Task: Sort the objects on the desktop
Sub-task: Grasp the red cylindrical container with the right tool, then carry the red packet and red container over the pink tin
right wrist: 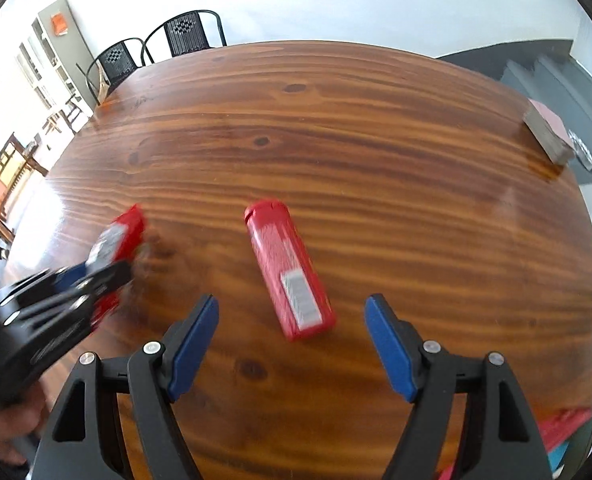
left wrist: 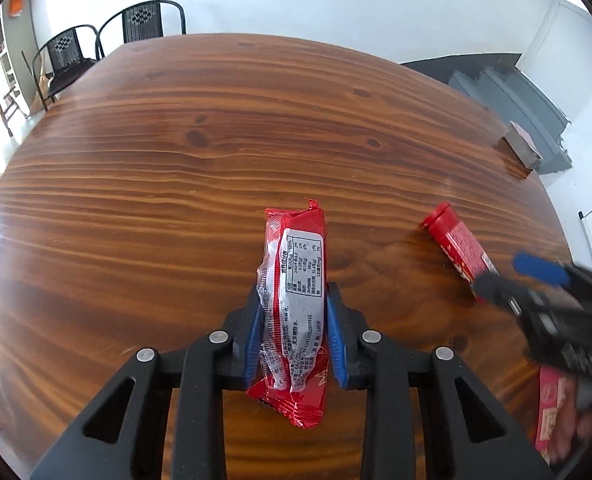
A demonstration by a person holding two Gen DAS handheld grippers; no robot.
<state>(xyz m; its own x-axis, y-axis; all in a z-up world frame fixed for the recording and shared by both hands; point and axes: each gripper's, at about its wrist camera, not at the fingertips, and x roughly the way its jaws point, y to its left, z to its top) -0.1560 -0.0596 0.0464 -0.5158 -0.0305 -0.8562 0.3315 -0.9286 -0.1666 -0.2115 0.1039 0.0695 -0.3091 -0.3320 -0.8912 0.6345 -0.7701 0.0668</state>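
Step in hand: first pick-up.
The wrapped snack (left wrist: 292,312) is clamped by the left gripper (left wrist: 294,300) near the table (left wrist: 176,140) front edge; the right gripper (right wrist: 292,308), jaws wide, must be lowered astride the red tube (right wrist: 286,268).

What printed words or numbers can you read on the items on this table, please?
"180" and a digit string ending "2803310": white label of the red foil snack packet.
The rest of that label: too small.
Red tube's grey label: blurred.

Left gripper (left wrist: 294,326) was angled steeply down, blue pads (left wrist: 336,332) squeezed together on something red — right gripper (right wrist: 292,346) hung beside it, jaws spread wide with nothing touching them, also tilted down.
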